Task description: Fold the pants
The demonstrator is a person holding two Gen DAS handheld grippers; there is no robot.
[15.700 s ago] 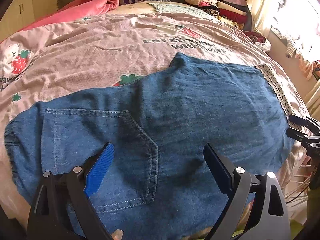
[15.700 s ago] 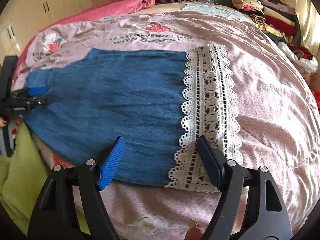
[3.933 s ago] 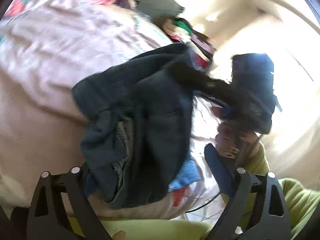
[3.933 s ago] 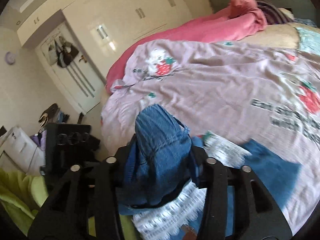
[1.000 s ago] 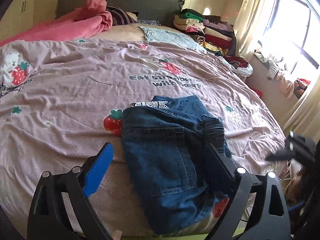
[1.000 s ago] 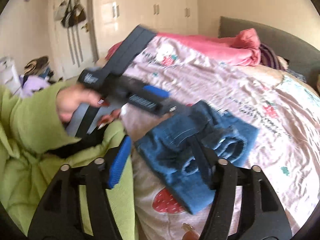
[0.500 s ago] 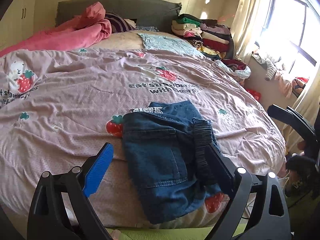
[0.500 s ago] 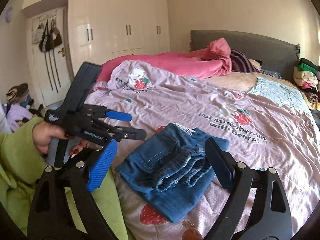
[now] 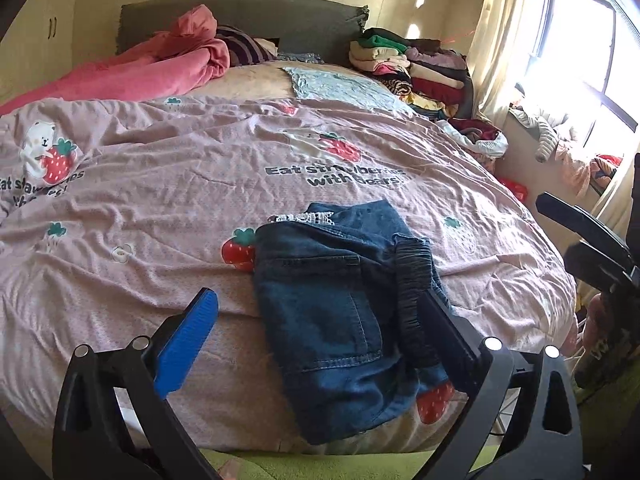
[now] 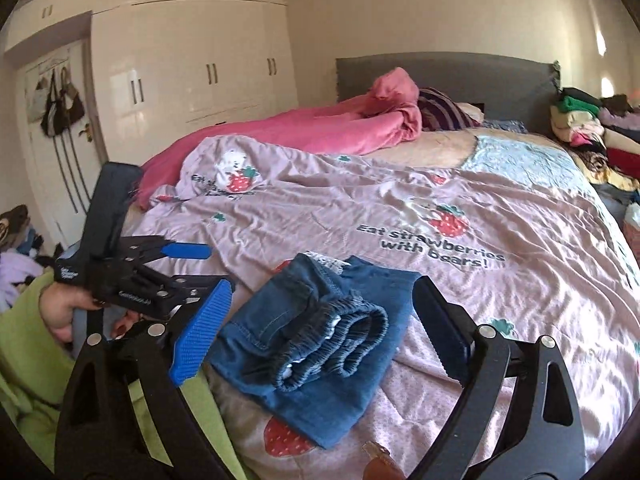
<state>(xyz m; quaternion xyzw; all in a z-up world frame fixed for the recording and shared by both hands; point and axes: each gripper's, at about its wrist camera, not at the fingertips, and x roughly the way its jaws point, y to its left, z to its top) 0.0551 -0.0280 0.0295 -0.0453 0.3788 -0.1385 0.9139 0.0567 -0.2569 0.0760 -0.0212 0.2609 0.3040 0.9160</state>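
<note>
- Left wrist view: my left gripper (image 9: 316, 336) hangs over the near edge of the bed (image 9: 160, 208), its jaws spread wide with nothing between them.
- The pants (image 9: 340, 304) lie folded into a small denim bundle near that edge, back pocket up, elastic waistband bunched along their right side, a strip of white lace peeking out at the far end.
- The right gripper (image 9: 592, 240) shows at the right margin, well apart from the pants.
- Right wrist view: my right gripper (image 10: 320, 328) is wide open and holds nothing, with the pants (image 10: 316, 344) framed between its fingers on the bed (image 10: 520, 300).
- The left gripper (image 10: 200, 264) sits to the left in a hand (image 10: 64, 312), its fingers parted and clear of the cloth.
- A pink blanket (image 10: 320, 128) lies heaped by the headboard.
</note>
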